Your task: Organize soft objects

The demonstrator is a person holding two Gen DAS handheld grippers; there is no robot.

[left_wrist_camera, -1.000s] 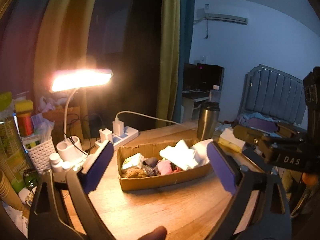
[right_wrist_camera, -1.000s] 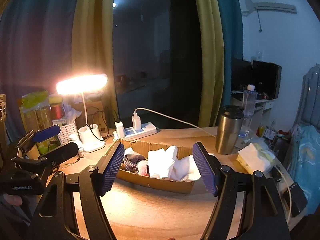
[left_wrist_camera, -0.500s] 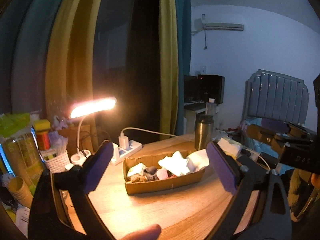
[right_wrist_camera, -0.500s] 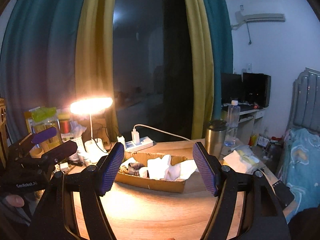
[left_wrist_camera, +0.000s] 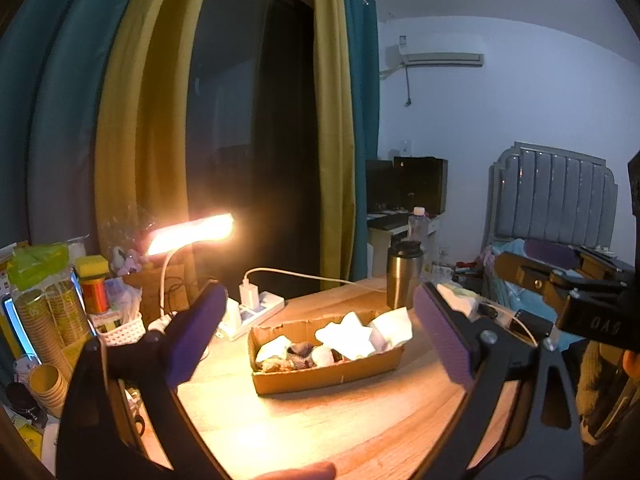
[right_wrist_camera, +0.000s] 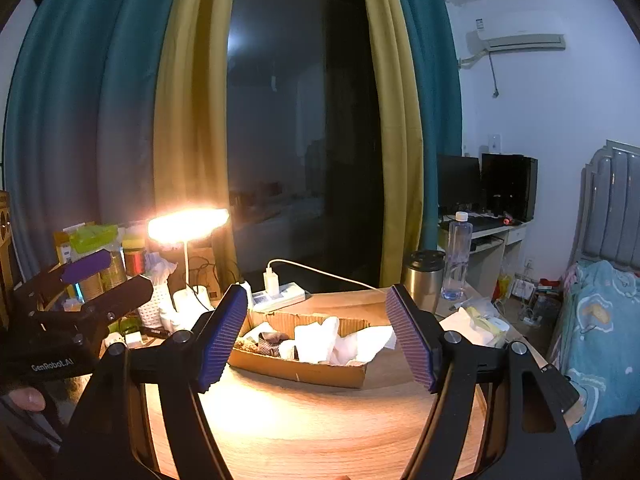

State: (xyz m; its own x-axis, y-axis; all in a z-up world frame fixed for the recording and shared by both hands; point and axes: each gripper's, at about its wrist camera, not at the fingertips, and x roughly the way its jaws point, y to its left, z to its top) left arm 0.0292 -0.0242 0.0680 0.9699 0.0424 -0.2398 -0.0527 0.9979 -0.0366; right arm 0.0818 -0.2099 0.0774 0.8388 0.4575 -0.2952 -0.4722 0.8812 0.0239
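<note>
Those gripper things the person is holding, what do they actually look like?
Each is a black forked frame with silver screws, ending in two flat rectangular pads with a ribbed purple-blue face. The left gripper and right gripper look like the same model. White lettering reading GenRobot.AI marks the left gripper's body, seen from the right wrist view. No cables or sleeves show.

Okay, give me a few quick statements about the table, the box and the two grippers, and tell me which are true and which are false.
1. The cardboard box holds white cloths and darker soft items. True.
2. The desk lamp is switched off. False: it is glowing.
3. The right gripper is clamped on a white cloth. False: its fingers stand apart with nothing between them.
4. A steel tumbler stands on the table beyond the box. True.
5. The left gripper is open. True.
</note>
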